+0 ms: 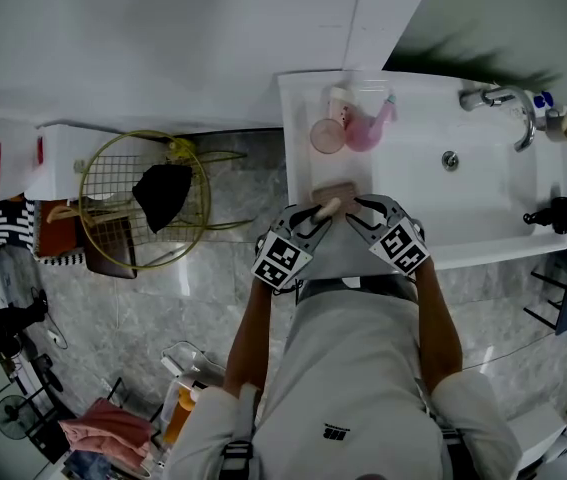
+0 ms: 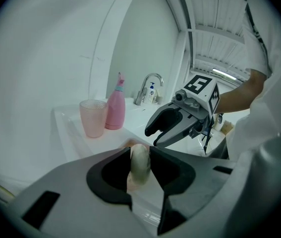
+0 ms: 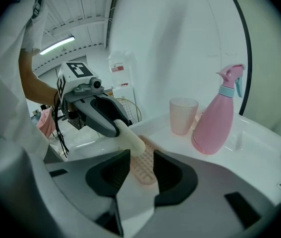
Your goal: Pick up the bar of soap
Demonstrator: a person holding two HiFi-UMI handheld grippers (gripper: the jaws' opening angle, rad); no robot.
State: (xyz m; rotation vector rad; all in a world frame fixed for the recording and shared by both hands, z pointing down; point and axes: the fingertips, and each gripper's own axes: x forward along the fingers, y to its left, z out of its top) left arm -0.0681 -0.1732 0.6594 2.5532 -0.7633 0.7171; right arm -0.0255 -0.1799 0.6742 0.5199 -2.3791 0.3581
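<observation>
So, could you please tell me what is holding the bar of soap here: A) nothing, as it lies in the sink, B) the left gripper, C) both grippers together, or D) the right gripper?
B: the left gripper has its fingers shut on the bar of soap; the right gripper holds nothing.

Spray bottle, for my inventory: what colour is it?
The spray bottle is pink; right gripper view shows it best.

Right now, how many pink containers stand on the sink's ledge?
2: a pink cup and a pink spray bottle beside it, both at the far end of the ledge. Its near end is partly covered, so more may be hidden.
</observation>
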